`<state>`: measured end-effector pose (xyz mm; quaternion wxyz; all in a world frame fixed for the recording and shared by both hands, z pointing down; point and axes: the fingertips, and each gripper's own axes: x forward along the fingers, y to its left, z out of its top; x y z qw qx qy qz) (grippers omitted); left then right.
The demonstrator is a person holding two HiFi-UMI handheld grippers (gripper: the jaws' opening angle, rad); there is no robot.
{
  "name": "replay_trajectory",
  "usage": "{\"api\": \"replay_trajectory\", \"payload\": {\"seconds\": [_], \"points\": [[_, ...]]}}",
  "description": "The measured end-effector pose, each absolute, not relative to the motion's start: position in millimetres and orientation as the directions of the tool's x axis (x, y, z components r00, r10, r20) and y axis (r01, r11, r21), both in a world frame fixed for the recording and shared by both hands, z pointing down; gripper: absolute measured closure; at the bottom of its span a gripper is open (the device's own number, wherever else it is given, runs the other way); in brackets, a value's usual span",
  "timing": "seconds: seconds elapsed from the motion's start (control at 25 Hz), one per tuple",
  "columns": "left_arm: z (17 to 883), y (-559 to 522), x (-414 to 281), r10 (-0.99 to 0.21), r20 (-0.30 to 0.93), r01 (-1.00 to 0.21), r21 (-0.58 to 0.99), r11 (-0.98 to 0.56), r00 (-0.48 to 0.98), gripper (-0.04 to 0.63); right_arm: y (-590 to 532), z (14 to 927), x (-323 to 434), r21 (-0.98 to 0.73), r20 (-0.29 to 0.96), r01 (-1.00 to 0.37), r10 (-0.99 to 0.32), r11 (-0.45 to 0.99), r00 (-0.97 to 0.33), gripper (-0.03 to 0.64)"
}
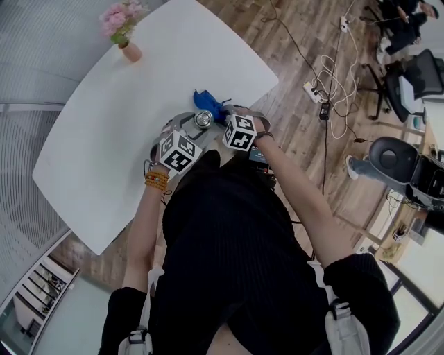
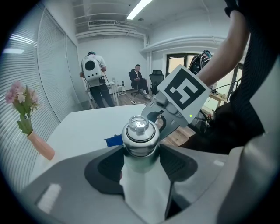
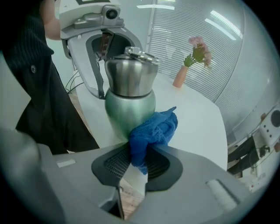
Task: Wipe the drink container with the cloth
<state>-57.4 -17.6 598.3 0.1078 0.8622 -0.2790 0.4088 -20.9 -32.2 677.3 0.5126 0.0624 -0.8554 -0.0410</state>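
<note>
Right tool [image 3: 139,153] on cloth [image 3: 154,127], left tool [image 2: 141,167] on container [image 2: 140,136]; head view indistinct

A pink vase [image 1: 130,51] of pink flowers [image 1: 121,17] stands on the white tabletop [image 1: 104,139], well beyond the left claw [image 1: 196,125]; a power strip [image 1: 313,92] lies on the wooden floor [image 1: 298,139], right of the right claw [image 1: 222,114].

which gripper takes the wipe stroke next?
Right. The right gripper is shut on the cloth, which already lies against the bottle. The left gripper is shut on the bottle, steadying it.
</note>
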Motion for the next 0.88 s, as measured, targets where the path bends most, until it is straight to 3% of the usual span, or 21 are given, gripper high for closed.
{"api": "replay_trajectory", "payload": {"seconds": [0.16, 0.4, 0.64, 0.76, 0.88], "points": [[593, -17, -57, -0.372, 0.759, -0.475, -0.094, -0.875, 0.534, 0.328, -36, 680, -19, 0.146, 0.869, -0.091, -0.172, 0.985, -0.465, 0.512], [543, -25, -48, -0.26, 0.73, -0.146, -0.217, -0.965, 0.632, 0.305, -56, 622, -5, 0.108, 0.724, -0.358, -0.32, 0.927, -0.611, 0.509], [556, -25, -39, -0.024, 0.85, 0.277, -0.198, -0.94, 0.527, 0.262, -56, 573, 18, 0.087, 0.625, -0.432, -0.386, 0.898, -0.678, 0.509], [575, -12, -43, 0.072, 0.915, 0.483, -0.141, -0.864, 0.397, 0.262, -60, 554, 23, 0.086, 0.586, -0.464, -0.422, 0.882, -0.692, 0.509], [586, -3, -46, 0.083, 0.936, 0.568, -0.135, -0.812, 0.341, 0.264, -57, 542, 22, 0.107, 0.572, -0.471, -0.442, 0.876, -0.691, 0.509]]}}
